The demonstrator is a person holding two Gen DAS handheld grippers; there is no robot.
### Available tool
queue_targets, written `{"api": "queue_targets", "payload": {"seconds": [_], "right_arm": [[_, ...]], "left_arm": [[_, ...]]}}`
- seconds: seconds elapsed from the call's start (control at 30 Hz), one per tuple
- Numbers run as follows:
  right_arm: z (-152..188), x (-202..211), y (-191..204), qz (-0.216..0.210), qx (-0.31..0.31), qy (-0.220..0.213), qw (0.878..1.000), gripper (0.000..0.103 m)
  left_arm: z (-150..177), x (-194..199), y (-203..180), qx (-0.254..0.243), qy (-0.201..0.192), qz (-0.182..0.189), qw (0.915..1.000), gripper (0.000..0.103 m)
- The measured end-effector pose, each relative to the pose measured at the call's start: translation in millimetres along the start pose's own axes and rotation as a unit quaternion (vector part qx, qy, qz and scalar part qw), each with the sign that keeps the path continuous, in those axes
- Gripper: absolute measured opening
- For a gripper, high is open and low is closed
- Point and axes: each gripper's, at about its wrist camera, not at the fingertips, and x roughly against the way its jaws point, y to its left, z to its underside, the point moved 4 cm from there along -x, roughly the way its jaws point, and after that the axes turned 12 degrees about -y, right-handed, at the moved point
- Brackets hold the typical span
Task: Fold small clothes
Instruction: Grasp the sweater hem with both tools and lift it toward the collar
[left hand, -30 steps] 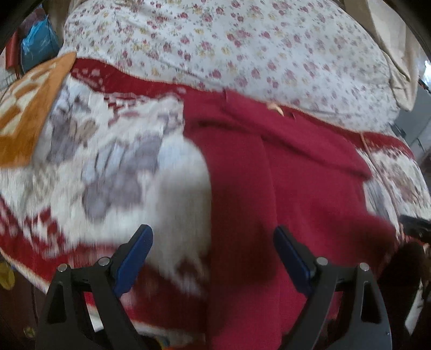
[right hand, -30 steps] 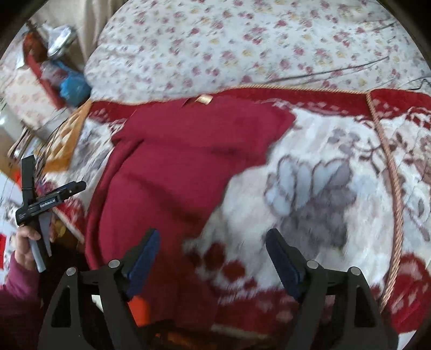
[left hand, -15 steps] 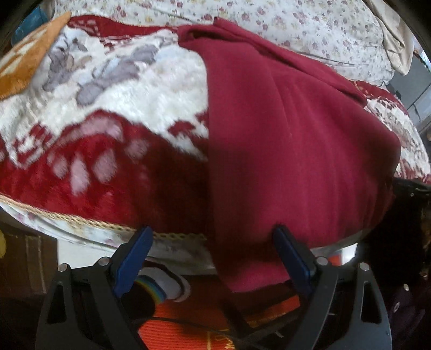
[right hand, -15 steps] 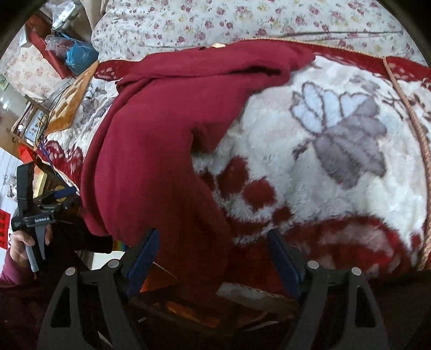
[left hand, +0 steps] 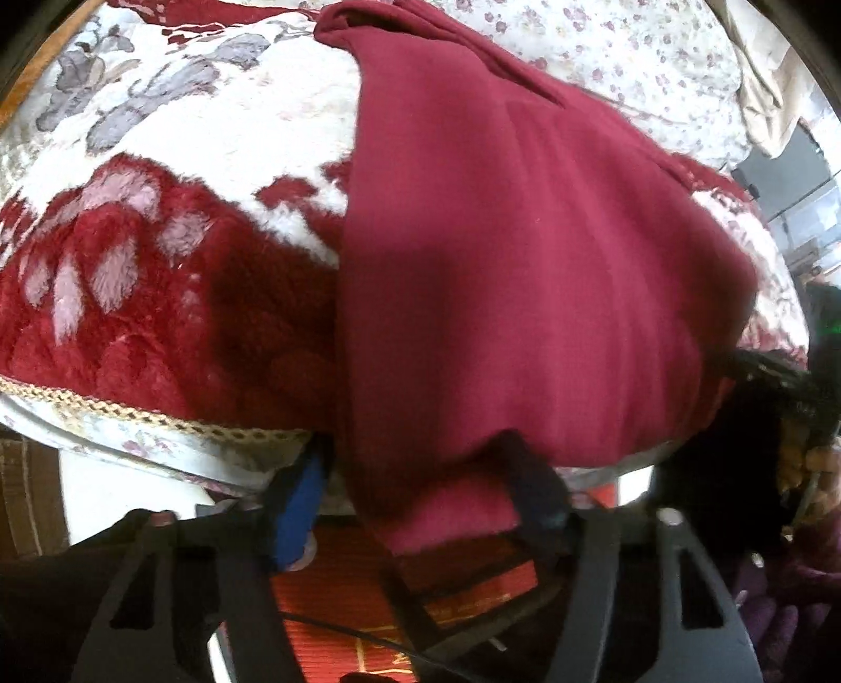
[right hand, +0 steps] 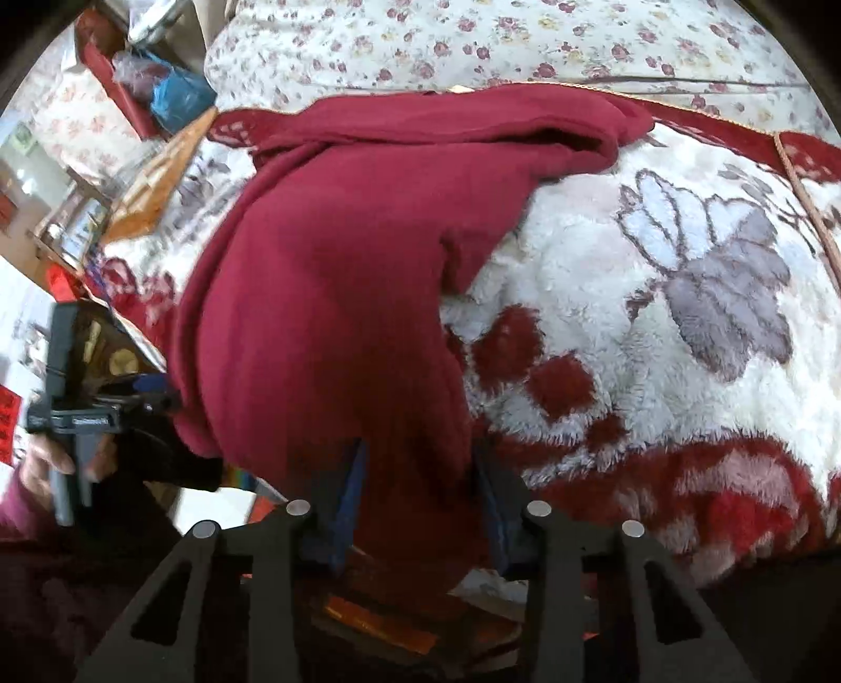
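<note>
Both my left hand-held gripper and right hand-held gripper have just closed on the red garment's hem hanging beyond the plush floral blanket on the bed.

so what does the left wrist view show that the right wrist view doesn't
Only the left wrist view: the left gripper, its jaws just closing around the hanging hem, and a beige cloth at the far corner.

Only the right wrist view: the right gripper, also just closing on the hem, a hand holding the other gripper, and a blue bag.

Both: the red garment draped over the bed edge, on the flowered blanket.
</note>
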Motion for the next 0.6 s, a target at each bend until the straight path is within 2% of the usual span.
{"api": "queue_targets", "payload": {"seconds": [0.07,0.1,0.13,0.23,0.33,0.6], "right_arm": [[-2.5,-3.6,2.5,0.009,0.002,-0.003,1.000,0.023],[-4.3,-2.1,2.6,0.005,-0.002,-0.004,1.000,0.016],[-5.1,0.6,5.7,-0.017,-0.012,0.000,1.000,0.012],[-3.0,19.0,19.6,-0.040,0.010,0.005,0.999,0.011],[4.7,35.8,32.3,-0.061,0.029,0.015,0.998,0.011],[36.2,1.2,42.3,-0.070,0.018,0.078,0.994,0.011]], "left_arm": [[1.2,-1.4,3.2,-0.001,0.009,-0.020,0.9998,0.027],[-0.5,2.0,4.9,0.013,0.010,-0.008,0.9998,0.005],[-3.4,11.9,6.1,0.030,0.004,0.012,0.9995,0.006],[-15.0,51.4,2.8,0.012,-0.037,0.019,0.9990,0.006],[-20.0,81.9,7.9,0.014,-0.063,0.027,0.9975,0.006],[-6.0,72.0,23.8,0.010,-0.040,-0.014,0.9991,0.006]]}}
